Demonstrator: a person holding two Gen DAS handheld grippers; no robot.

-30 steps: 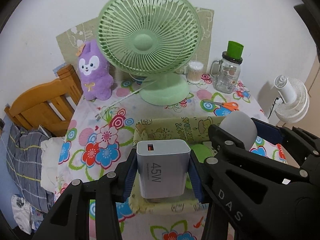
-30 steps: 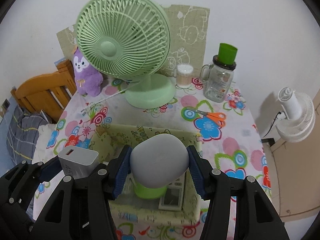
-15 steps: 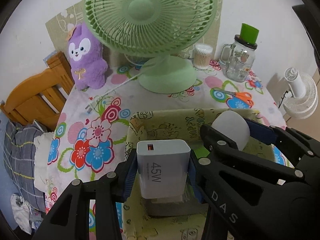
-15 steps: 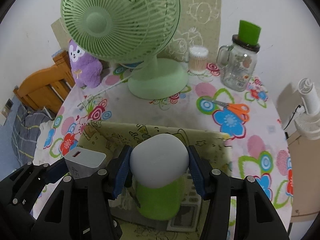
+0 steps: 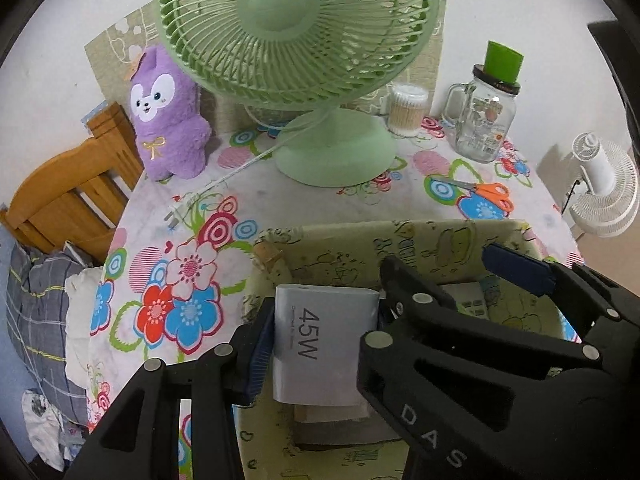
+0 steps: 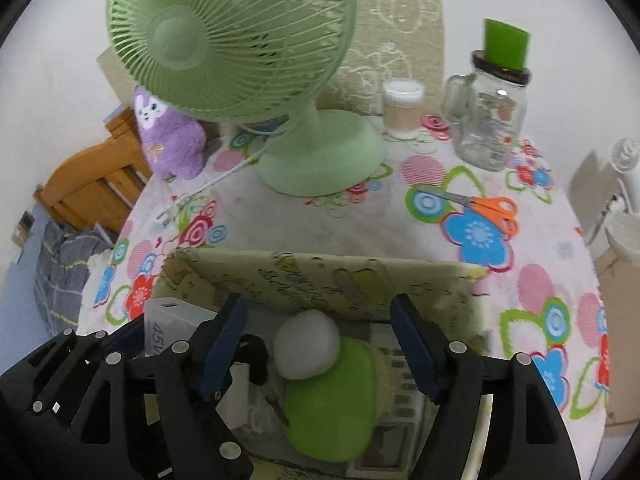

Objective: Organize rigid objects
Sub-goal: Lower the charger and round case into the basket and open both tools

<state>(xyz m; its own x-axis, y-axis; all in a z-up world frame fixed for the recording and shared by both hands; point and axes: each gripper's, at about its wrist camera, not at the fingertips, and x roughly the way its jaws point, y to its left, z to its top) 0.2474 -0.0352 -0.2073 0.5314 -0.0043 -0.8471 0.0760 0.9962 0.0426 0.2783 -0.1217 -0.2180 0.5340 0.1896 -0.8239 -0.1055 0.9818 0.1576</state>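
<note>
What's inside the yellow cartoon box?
Inside the yellow cartoon-print fabric box lie a white rounded egg-shaped object on a lime green object, with a grey keypad device underneath, mostly covered. The left gripper holds a white 45W charger there.

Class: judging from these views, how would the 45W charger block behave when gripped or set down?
The 45W charger looks rigid: its flat sides sit square between the left gripper's pads. Its smooth casing may slip under light grip. Boxy, so it probably won't roll in the fabric bin.
</note>
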